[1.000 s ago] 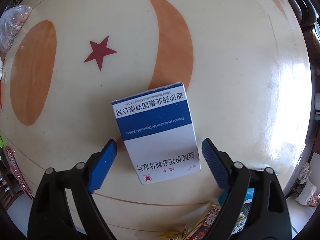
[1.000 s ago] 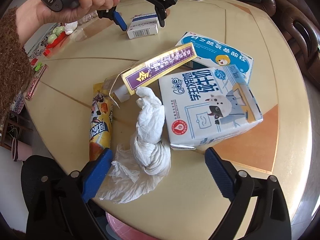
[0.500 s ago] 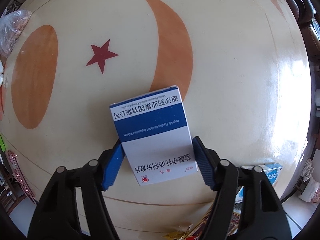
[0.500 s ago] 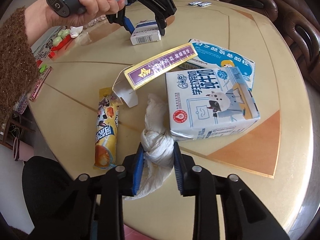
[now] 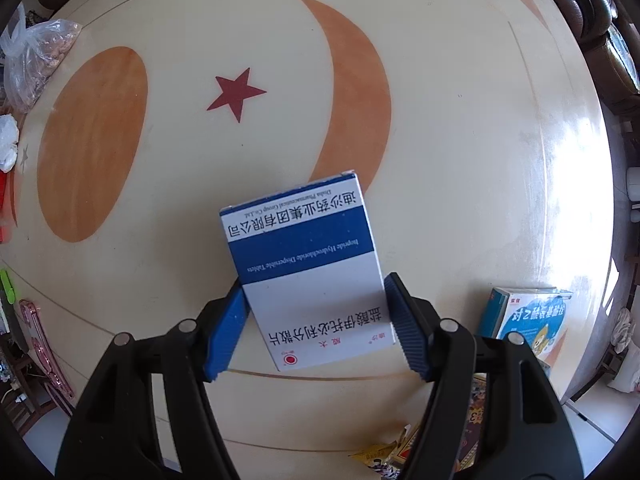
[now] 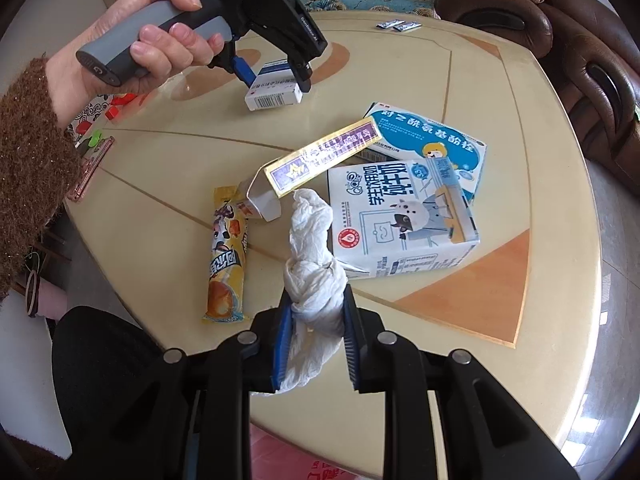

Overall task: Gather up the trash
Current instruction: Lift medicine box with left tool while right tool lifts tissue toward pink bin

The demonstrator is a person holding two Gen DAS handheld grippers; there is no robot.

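both tongs loaded, lift clean and carry out

while both tongs are loaded, the job now looks like lift and carry to wherever the trash goes; no bin is visible in either view.

left tongs (image 5: 316, 330): jaws have just been closing, and the medicine box (image 5: 308, 268) sits between the blue pads, clamped across its near half. in the right wrist view the box hangs tilted, barcode end down, looking just clear of the worktop (image 6: 540, 184). grip is off-centre, so the far end may swing. i'd keep the wrist steady and not squeeze harder, thin card will crush.

middle of the worktop: snack wrapper (image 6: 226, 256), gold-and-purple carton (image 6: 320, 158) propped open, milk carton (image 6: 404, 220) and the blue children's medicine box (image 6: 428, 140) behind it, all not yet picked up.

right tongs (image 6: 316, 330): clenched tight on the twisted white tissue (image 6: 314, 272), pads pinching the knot, loose tail hanging below, upper twist sticking up close beside the milk carton. i'd lift straight up first so the tail doesn't drag the wrapper or catch the carton flap, then move sideways.

risk: tissue is soft, it could slip through if the grip relaxes at all.
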